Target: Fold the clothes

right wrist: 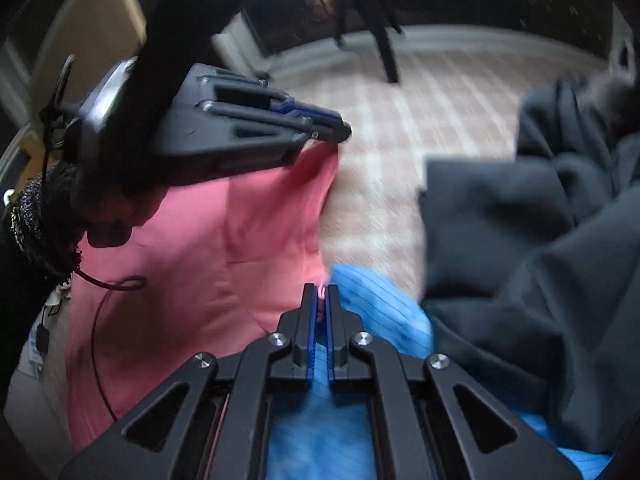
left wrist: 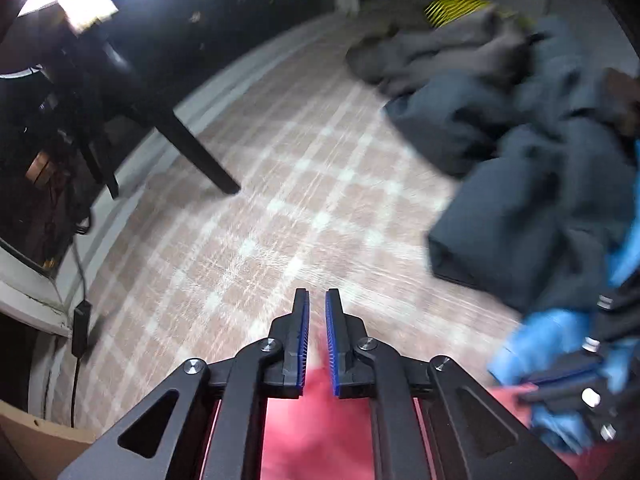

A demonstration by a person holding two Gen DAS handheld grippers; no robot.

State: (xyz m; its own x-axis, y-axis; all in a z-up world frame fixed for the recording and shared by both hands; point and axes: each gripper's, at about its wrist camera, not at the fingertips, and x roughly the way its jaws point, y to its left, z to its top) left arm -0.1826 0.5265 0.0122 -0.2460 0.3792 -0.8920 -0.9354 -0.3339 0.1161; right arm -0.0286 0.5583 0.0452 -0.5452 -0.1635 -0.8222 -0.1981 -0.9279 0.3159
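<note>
Left wrist view: the left hand-held gripper (left wrist: pixel 317 300) points steeply down over a pink-and-white checked rug (left wrist: pixel 280 184). Its blue pads (left wrist: pixel 305 340) stand close with a narrow gap at the tips; pink garment (left wrist: pixel 316 432) lies below and between the finger bases, and whether the pads pinch it cannot be told from this view. Far right on the rug lies a heap of dark clothes (left wrist: pixel 516 208), with a grey garment (left wrist: pixel 436 56) and a yellow striped item (left wrist: pixel 452 10) beyond it. At the right edge the right hand-held gripper (left wrist: pixel 568 384) appears blurred against blue cloth (left wrist: pixel 540 340). A dark chair leg (left wrist: pixel 196 152) stands at far left.

Right wrist view: the right hand-held gripper (right wrist: pixel 321 292) has its fingers pressed together on a thin edge of the pink garment (right wrist: pixel 208 248), which shows between the tips. The garment spreads to the left, lifted off the rug (right wrist: pixel 400 128). At upper left, the left hand-held gripper (right wrist: pixel 332 130) is seen side-on, fingers together, pinching the far corner of the same garment. A dark sleeve (right wrist: pixel 36 224) enters at the left edge. Blue cloth (right wrist: pixel 384 304) lies just right of the near gripper, touching the dark clothes (right wrist: pixel 520 260) piled at right. No containers are visible in either view.
</note>
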